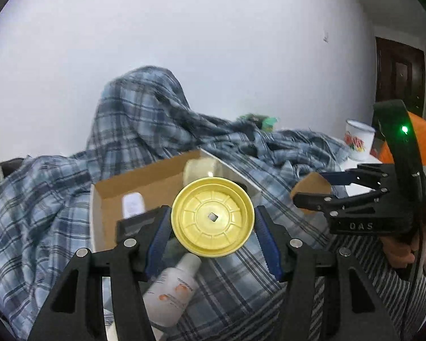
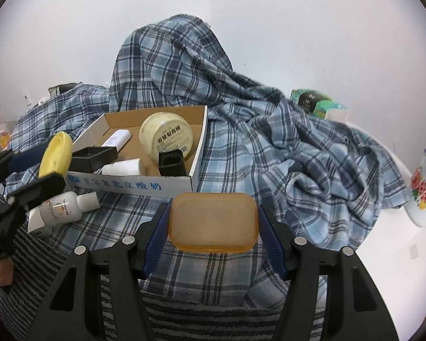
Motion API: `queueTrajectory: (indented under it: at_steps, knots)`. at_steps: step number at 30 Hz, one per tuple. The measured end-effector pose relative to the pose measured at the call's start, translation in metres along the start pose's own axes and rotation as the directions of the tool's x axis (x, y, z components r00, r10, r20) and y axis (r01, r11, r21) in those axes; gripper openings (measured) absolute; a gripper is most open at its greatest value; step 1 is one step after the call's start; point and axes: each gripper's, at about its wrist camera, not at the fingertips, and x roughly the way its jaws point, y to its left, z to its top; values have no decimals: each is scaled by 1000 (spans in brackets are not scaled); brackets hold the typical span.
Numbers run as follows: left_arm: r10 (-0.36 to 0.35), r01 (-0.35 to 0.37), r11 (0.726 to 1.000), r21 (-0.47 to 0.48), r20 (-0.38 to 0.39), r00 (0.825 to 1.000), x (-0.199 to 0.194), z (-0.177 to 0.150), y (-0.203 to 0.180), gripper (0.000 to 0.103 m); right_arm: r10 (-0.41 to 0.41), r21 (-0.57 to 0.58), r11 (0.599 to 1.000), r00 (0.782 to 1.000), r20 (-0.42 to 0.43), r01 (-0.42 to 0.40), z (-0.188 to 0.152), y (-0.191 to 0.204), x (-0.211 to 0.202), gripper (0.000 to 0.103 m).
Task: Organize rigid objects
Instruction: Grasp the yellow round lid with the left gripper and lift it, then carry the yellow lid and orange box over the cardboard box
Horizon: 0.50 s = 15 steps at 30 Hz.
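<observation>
left tongs [image 1: 212, 217]: closed on the yellow lid [image 1: 212, 217], blue pads against its rim on both sides; lid lifted, ribbed underside facing the camera.
right tongs [image 2: 213, 221]: closed on the amber case [image 2: 213, 221], pads on its two short ends, held clear of the cloth.
key relation: cardboard box [image 2: 197, 153] lies ahead of both tongs. From the left tongs its open top is directly behind the lid; from the right tongs it sits ahead and to the left. Left hand looks nearer, so I'd expect the lid to go in first.
box long axis: runs across the right wrist view, printed front wall toward the tongs.
box contents: cream jar [image 2: 166, 135], white tube [image 2: 117, 138], black cube holder [image 2: 171, 163], all hard plastic.
outside box: white bottle [image 2: 61, 207] lying on its side at the box's front-left corner.
support: blue plaid cloth [image 2: 298, 156], soft and rumpled; what's beneath it can't be told.
lid: thin, round, rigid moulding.
case: translucent, rounded rectangle, smooth.
</observation>
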Motion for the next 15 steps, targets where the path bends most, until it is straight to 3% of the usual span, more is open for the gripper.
queueTrajectory:
  at_steps: [9,12,15]
  knots:
    - [104,-94,992,-88,108,989,-27,45,26,61,9,-28,1000,994,111,-6,43,15,-34,60]
    - [163,-148,984,-102,160,974,-33,67,35,61,-6,-57,998,984,179,16,67,27,-44,60]
    - [180,-156,977,-143,172,969,-34,88,52,61,-49,-72,995,964,259,70,93,40,-55,60]
